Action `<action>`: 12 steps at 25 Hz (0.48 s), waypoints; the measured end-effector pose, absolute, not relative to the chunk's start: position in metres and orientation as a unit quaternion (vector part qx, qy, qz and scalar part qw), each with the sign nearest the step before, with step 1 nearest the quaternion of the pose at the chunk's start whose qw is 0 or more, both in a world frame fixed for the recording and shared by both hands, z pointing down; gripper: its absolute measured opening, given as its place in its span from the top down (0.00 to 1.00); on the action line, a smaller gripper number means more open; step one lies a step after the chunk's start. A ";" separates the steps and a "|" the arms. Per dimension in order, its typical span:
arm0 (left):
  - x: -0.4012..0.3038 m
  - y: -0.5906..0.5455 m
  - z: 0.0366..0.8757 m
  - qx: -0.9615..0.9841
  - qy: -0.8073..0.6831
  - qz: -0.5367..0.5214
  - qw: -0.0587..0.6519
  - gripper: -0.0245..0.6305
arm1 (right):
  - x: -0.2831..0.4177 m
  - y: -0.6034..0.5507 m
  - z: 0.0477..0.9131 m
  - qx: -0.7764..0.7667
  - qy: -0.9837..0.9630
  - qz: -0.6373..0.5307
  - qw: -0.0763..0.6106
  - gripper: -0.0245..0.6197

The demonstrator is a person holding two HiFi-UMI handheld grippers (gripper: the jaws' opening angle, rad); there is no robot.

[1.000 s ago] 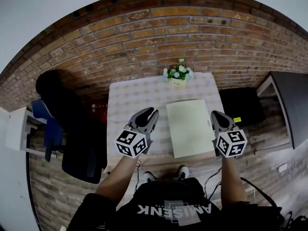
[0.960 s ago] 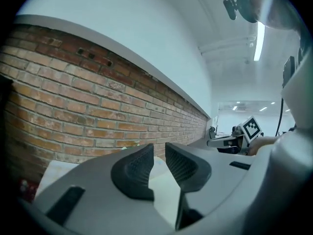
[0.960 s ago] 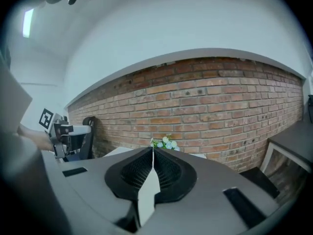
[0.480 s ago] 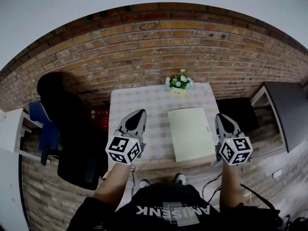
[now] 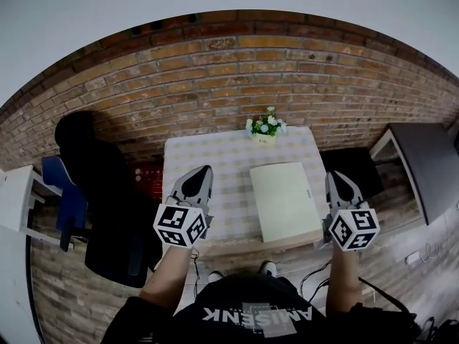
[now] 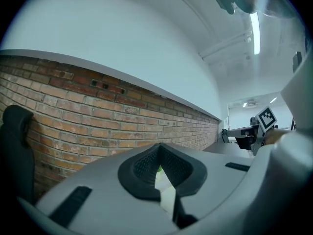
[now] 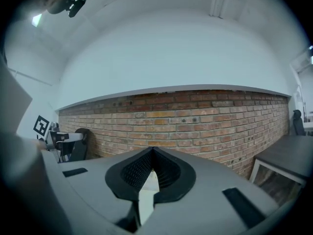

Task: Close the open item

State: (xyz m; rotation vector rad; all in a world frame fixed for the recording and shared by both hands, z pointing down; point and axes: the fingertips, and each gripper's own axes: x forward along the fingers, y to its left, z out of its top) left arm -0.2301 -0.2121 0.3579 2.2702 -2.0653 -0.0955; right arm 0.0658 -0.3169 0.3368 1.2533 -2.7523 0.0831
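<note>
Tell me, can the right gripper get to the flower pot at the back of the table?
Probably yes. The right gripper hangs at the right side of the table, jaws together; the flower pot stands at the far edge with nothing tall between. It would need to open first.

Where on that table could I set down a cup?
The left half of the checked table is bare, from the flower pot across to the left edge. The flat pale item fills most of the right half.

Brick wall (image 5: 237, 70), black chair (image 5: 100, 192)
</note>
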 end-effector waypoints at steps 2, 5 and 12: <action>-0.230 -0.211 0.357 0.739 -0.672 -0.034 0.033 0.94 | 0.068 -0.315 0.335 0.416 -0.907 0.026 0.058 0.90; -0.228 -0.212 0.352 0.739 -0.673 -0.031 0.020 0.94 | 0.069 -0.314 0.333 0.419 -0.906 0.024 0.062 0.90; -0.221 -0.215 0.350 0.742 -0.670 -0.013 0.015 0.94 | 0.077 -0.316 0.331 0.440 -0.895 0.028 0.060 0.90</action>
